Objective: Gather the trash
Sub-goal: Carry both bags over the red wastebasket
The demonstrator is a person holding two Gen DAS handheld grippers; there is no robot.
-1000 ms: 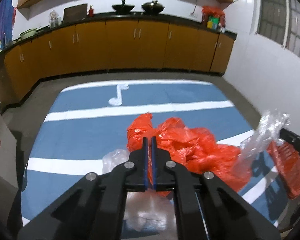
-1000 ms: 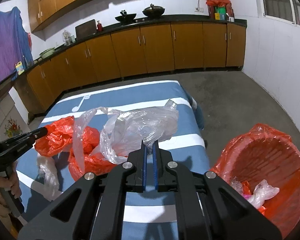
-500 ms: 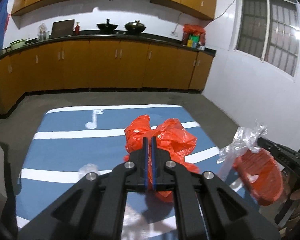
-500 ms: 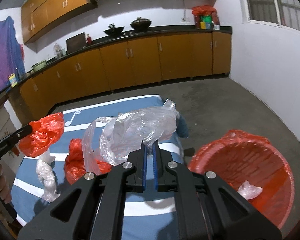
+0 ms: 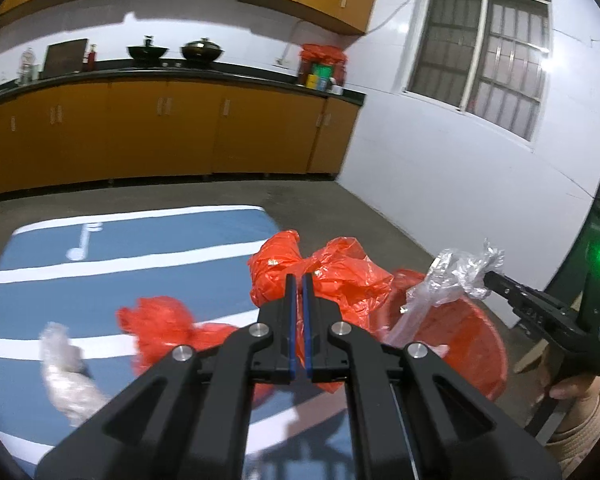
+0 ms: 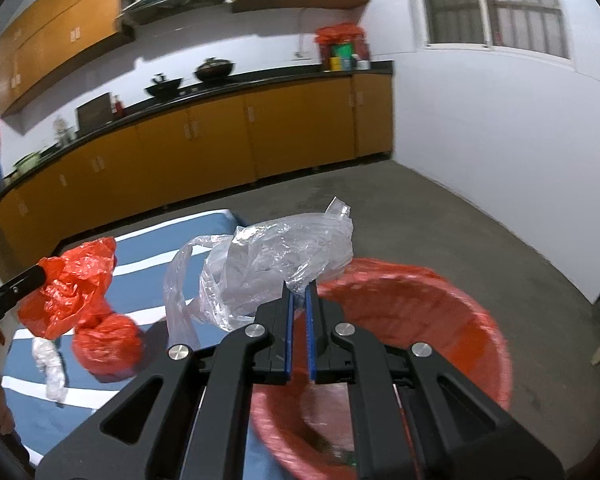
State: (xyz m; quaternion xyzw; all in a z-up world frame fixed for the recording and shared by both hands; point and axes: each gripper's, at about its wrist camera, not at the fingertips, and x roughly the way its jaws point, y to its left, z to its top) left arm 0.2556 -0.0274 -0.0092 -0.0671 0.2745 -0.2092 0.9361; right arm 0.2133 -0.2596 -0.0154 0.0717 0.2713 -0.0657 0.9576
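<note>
Both grippers tilt downward over the blue striped cloth (image 5: 148, 240). The left gripper (image 5: 296, 280) is clamped on a crumpled red plastic bag (image 5: 340, 276); the right gripper (image 6: 299, 300) pinches a clear plastic bag (image 6: 276, 264) above the red-lined bin (image 6: 440, 312). Only the left view shows the person's hand (image 5: 568, 392); only the right shows the bin's inside. A red bag (image 6: 108, 340) and a clear wrapper (image 6: 48, 364) lie on the cloth.

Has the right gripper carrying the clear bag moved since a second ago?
Yes. The right gripper with the clear bag has swung off the blue table toward the red bin, whose rim now sits directly beneath it.
</note>
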